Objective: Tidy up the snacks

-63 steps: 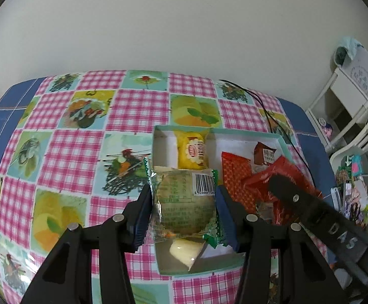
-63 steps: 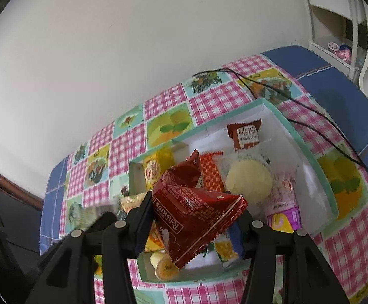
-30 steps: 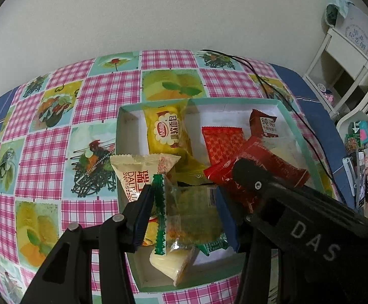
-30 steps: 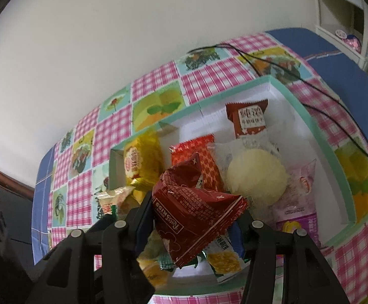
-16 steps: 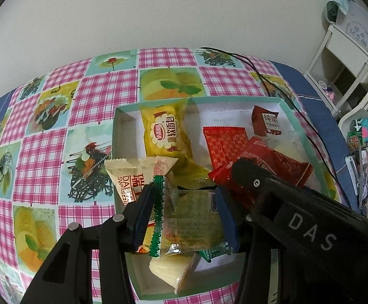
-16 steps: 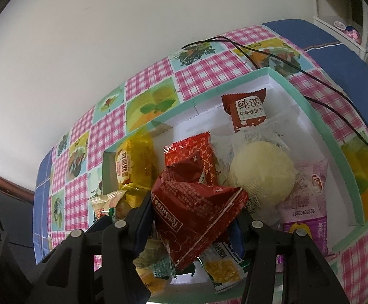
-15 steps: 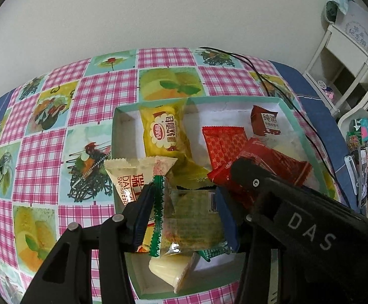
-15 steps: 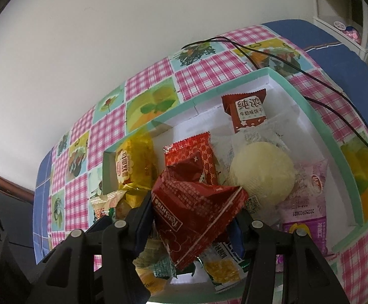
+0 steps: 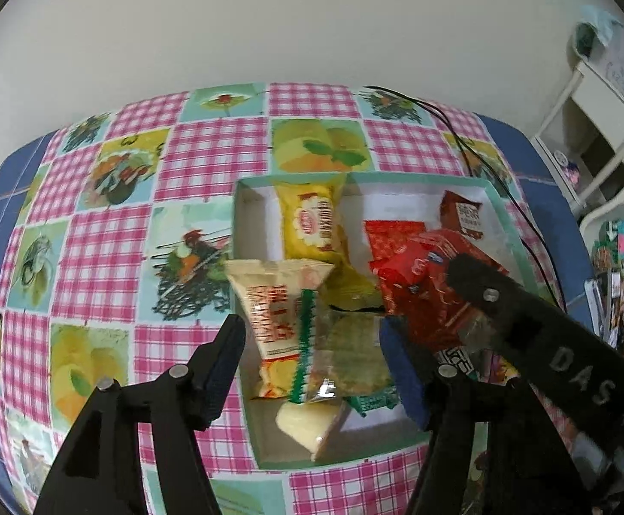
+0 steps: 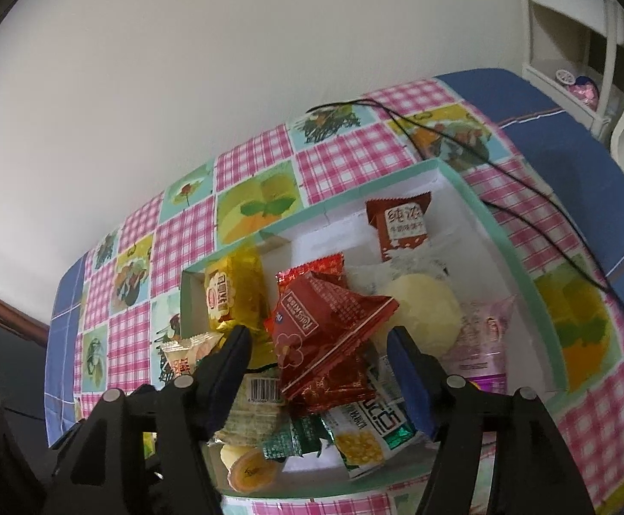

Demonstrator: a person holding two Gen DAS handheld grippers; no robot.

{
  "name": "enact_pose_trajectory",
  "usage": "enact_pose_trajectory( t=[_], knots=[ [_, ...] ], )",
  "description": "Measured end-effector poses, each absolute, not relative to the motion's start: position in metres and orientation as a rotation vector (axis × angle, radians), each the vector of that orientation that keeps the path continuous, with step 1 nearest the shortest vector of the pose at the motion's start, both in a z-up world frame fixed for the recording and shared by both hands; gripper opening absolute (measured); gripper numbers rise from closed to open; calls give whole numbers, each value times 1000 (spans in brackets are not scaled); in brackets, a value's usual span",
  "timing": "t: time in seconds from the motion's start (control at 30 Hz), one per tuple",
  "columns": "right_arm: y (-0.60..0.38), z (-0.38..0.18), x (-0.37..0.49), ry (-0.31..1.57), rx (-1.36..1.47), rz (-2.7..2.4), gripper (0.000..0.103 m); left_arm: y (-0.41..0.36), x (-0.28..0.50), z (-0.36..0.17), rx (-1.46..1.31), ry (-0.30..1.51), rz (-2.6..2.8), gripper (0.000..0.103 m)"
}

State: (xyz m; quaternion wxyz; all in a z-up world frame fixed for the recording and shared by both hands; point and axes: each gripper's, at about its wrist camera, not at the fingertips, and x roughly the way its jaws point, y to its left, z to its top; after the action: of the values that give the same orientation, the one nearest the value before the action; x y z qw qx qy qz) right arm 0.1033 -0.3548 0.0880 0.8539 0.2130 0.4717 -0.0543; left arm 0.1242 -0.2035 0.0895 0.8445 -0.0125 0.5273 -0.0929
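Both jaws are seen spread wide w/ nothing gripped: green-edged pack (image 9: 346, 356) lies in the box (image 9: 503, 214) btwn left gripper (image 9: 312, 356) pads, long axis front-to-back, red pack (image 10: 329, 334) likewise btwn right gripper (image 10: 318, 365) pads, each nearest its own.

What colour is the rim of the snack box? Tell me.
Mint green, with white inner walls. The box rim shows best in the right wrist view.

The black right claw's arm (image 9: 569, 343) covers the teal cardboard box's right side (image 9: 505, 219); clutter beside the white wooden shelf (image 9: 604, 98) blurs beyond reading
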Motion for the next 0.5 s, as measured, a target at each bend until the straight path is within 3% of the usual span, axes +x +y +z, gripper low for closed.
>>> enact_pose_trajectory(
  t=[0.23, 0.3, 0.5],
  knots=[
    [-351, 89, 104, 1007, 409, -118, 69, -170, 129, 91, -83, 1101, -74, 67],
    [-348, 88, 105, 1015, 396, -115, 69, -163, 130, 92, -80, 1087, -40, 83],
    [-336, 86, 107, 1032, 325, -112, 77, -152, 132, 92, -70, 1058, 13, 93]
  ],
)
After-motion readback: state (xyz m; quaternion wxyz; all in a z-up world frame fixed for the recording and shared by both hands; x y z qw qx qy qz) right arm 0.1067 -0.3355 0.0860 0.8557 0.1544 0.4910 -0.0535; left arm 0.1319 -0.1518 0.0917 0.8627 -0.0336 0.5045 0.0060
